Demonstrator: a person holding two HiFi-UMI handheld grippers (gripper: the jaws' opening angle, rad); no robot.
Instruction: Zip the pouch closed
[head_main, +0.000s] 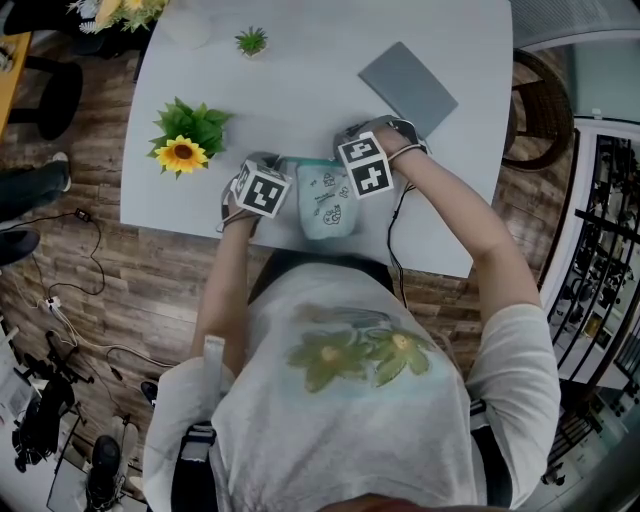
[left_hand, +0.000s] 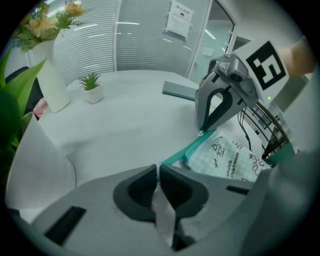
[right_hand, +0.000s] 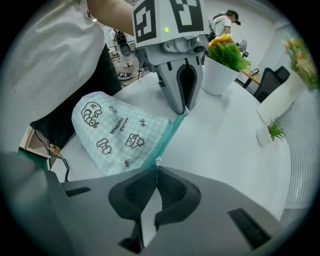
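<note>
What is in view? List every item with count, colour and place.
table: one, white, under everything
pouch: one, mint check with doodles and a teal zip, near table edge between the claws
sunflower plant: one, yellow and green, left of the pouch in the head view
small potted plant: one, green, far edge
vase of flowers: one, white, far left corner
flat pad: one, grey, far right
left claw: one, grey, shut on the pouch's end
right claw: one, grey, shut on the zip pull

The right hand-held gripper (right_hand: 156, 170), jaws together, pinches the zipper pull (right_hand: 157, 160) of the checked pouch (right_hand: 115, 130).
</note>
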